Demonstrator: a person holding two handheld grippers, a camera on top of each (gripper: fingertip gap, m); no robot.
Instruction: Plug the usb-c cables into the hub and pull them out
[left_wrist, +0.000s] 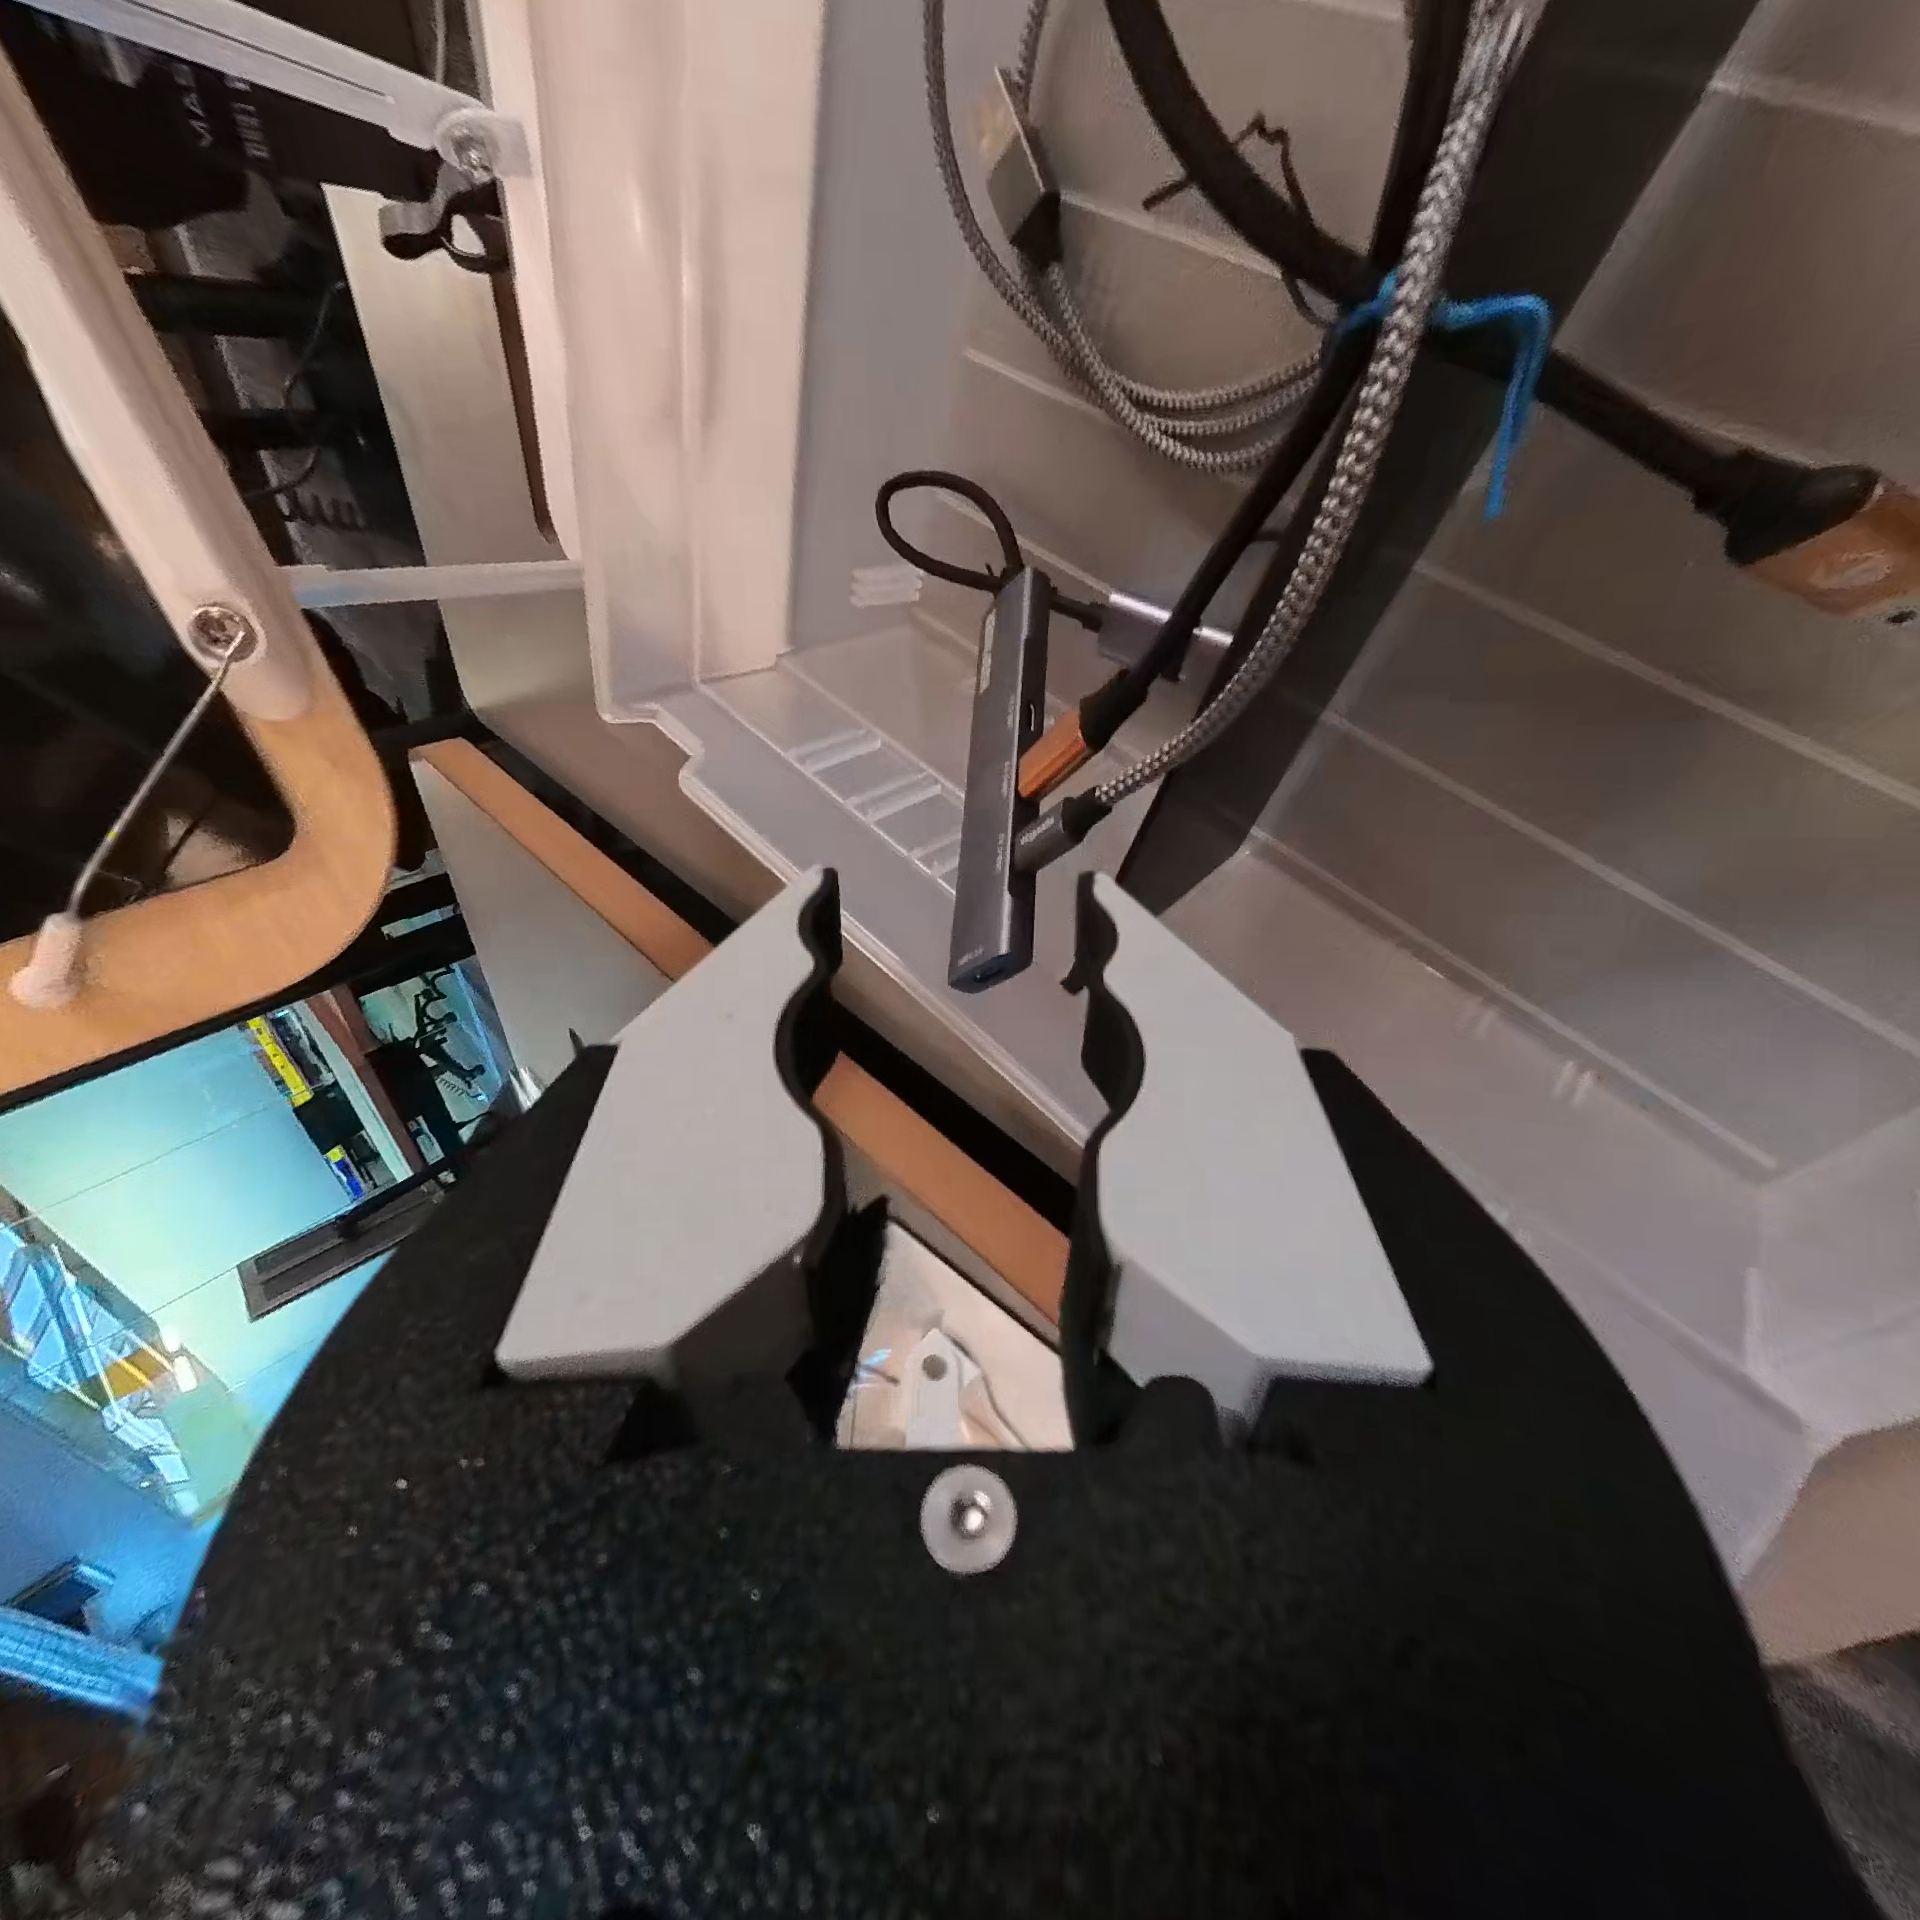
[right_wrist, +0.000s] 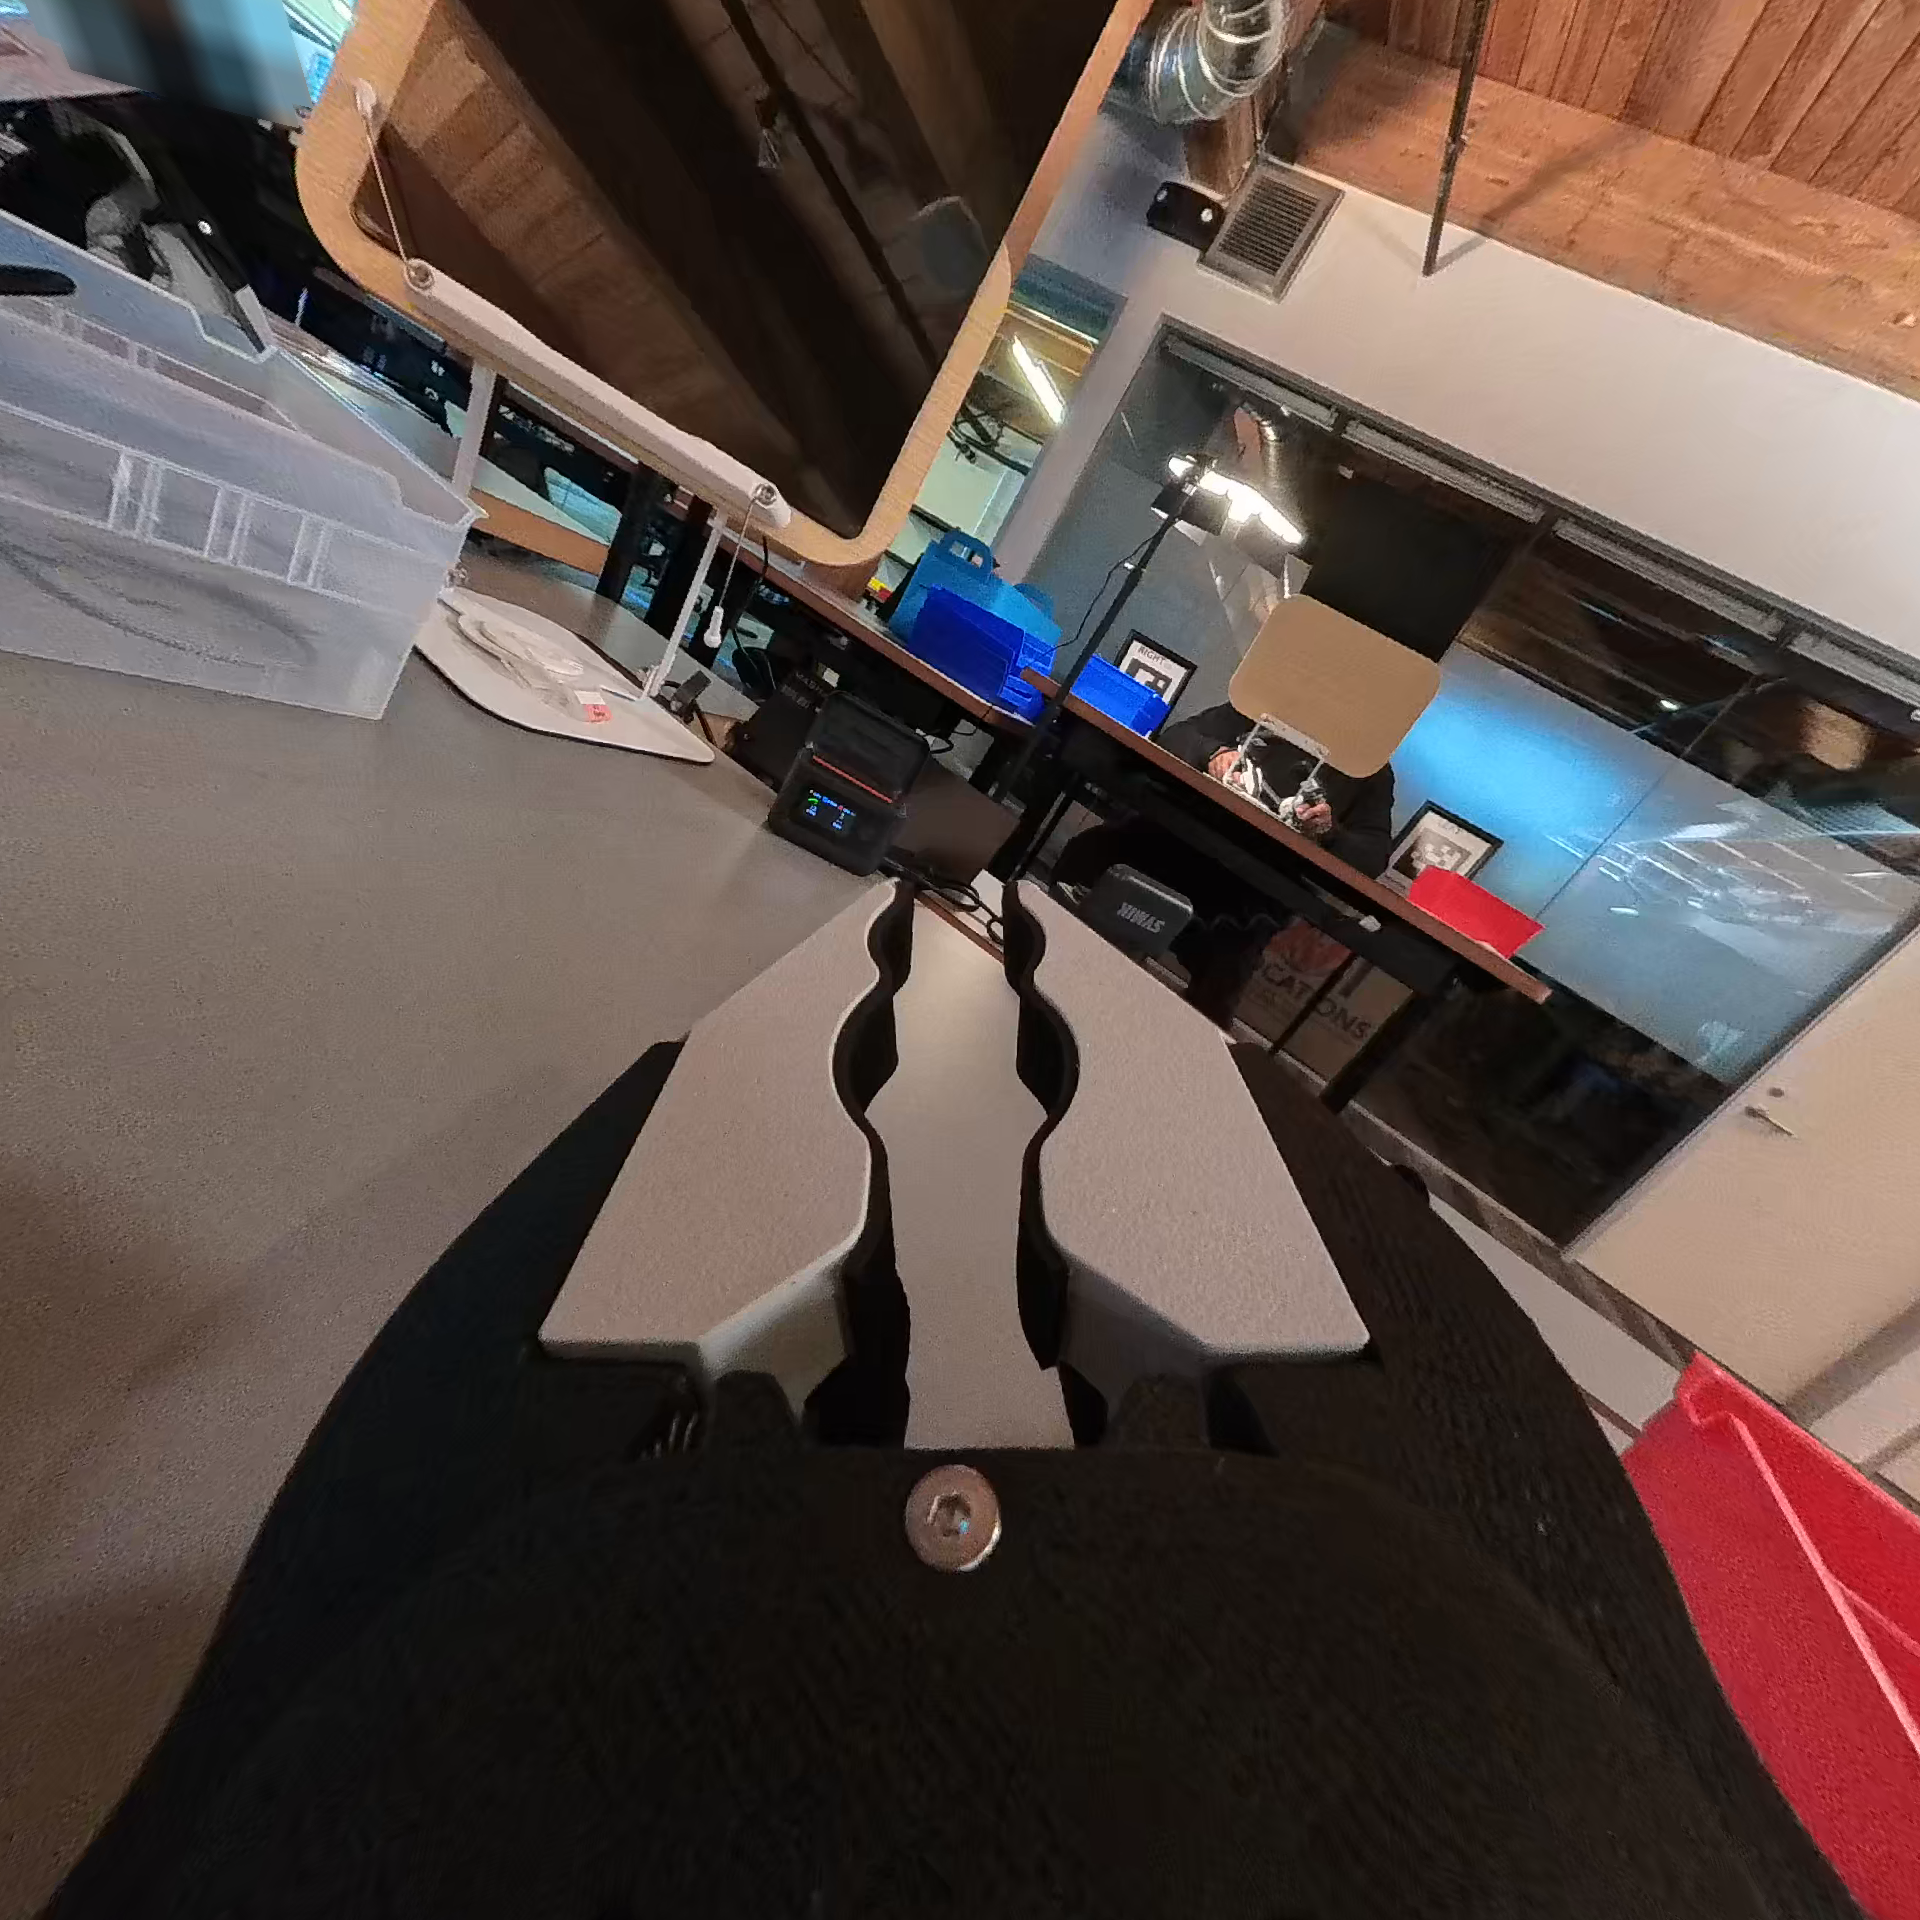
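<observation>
In the left wrist view a slim grey usb hub (left_wrist: 995, 800) lies in a clear plastic bin (left_wrist: 1558, 935). An orange-collared black cable plug (left_wrist: 1060, 753) and a braided grey cable's plug (left_wrist: 1051, 831) sit in the hub's side. The hub's own thin black lead (left_wrist: 935, 509) loops behind it. My left gripper (left_wrist: 956, 899) is open and empty, its tips just short of the hub's near end. My right gripper (right_wrist: 956, 914) is a little open and empty, low over the grey table (right_wrist: 312, 987), pointing away from the bin (right_wrist: 208, 540). The hub is not visible in the right wrist view.
More coiled braided cable (left_wrist: 1049, 301) and a thick black cable with a blue tie (left_wrist: 1496, 343) lie in the bin. A wooden frame (left_wrist: 260, 894) stands at the left. In the right wrist view there are a red bin (right_wrist: 1818, 1610), a black device with a screen (right_wrist: 842, 800), and a person (right_wrist: 1309, 790) at a far table. Tip to tip, the grippers are about 50 centimeters apart. My right tips are about 45 centimeters from the hub's own thin black lead (left_wrist: 935, 509), my left tips only 15 centimeters.
</observation>
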